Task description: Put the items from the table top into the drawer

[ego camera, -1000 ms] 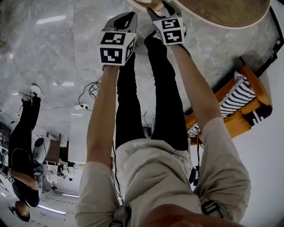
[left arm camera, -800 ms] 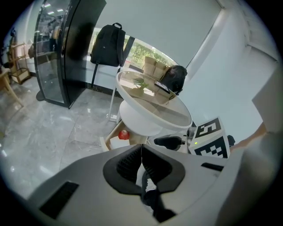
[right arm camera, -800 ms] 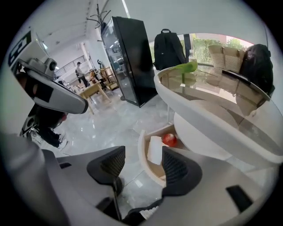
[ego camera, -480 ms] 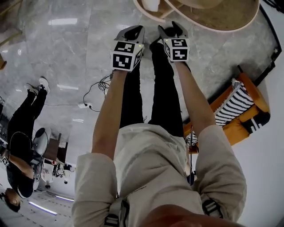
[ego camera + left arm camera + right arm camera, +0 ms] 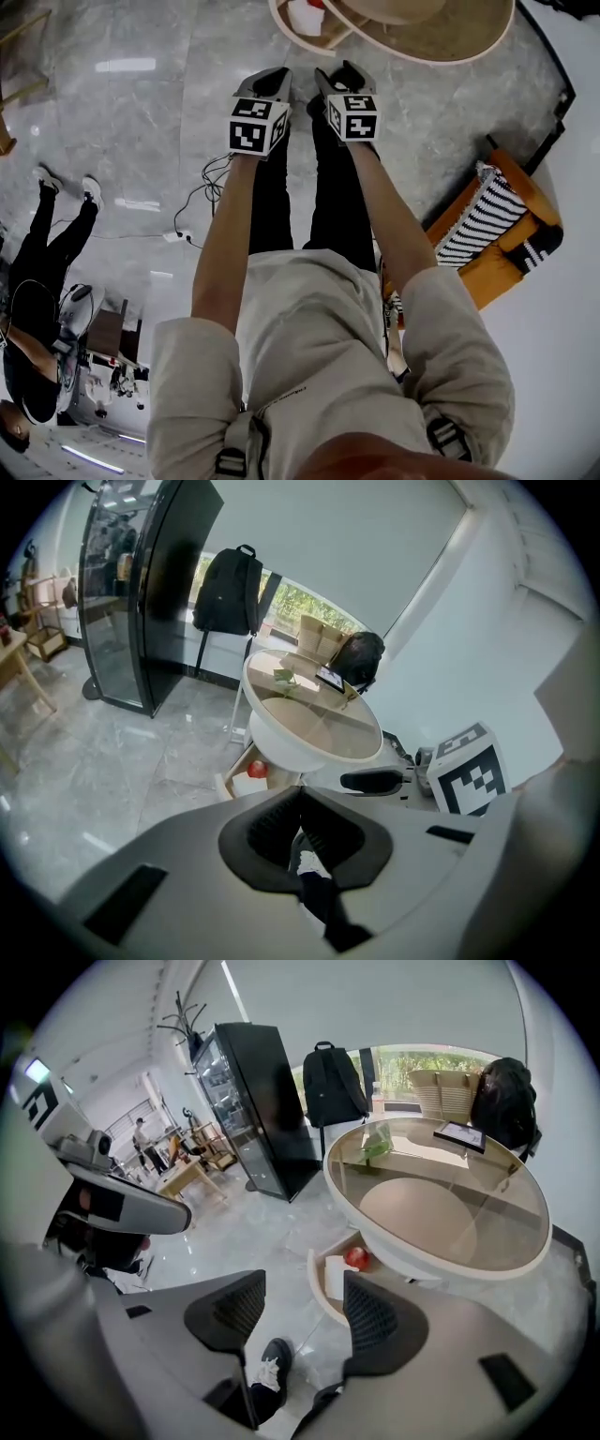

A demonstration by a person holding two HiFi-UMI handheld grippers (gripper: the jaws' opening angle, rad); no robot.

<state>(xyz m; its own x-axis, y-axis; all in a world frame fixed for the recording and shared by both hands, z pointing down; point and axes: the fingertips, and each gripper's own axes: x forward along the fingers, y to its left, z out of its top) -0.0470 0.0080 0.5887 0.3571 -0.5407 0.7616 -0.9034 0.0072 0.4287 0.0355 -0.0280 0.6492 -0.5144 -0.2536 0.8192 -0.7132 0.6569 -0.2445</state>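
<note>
Both left gripper (image 5: pixel 270 82) and right gripper (image 5: pixel 339 77) have drawn back from table (image 5: pixel 469 37).

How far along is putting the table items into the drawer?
Done: a red item and a white item lie in the open drawer. In hand: nothing; the right gripper is open, the left gripper shut. Remaining: a green item and a dark flat device on the table top.

Losing the far side of the round table (image 5: pixel 450 28) off the top edge of the head view — and most of the drawer (image 5: pixel 281 26) under it. Seeing only part of the white thing (image 5: pixel 334 1277) in that drawer, behind a jaw of the right gripper (image 5: pixel 302 1279). Not making out the little items (image 5: pixel 284 677) on the table top — too small.
</note>
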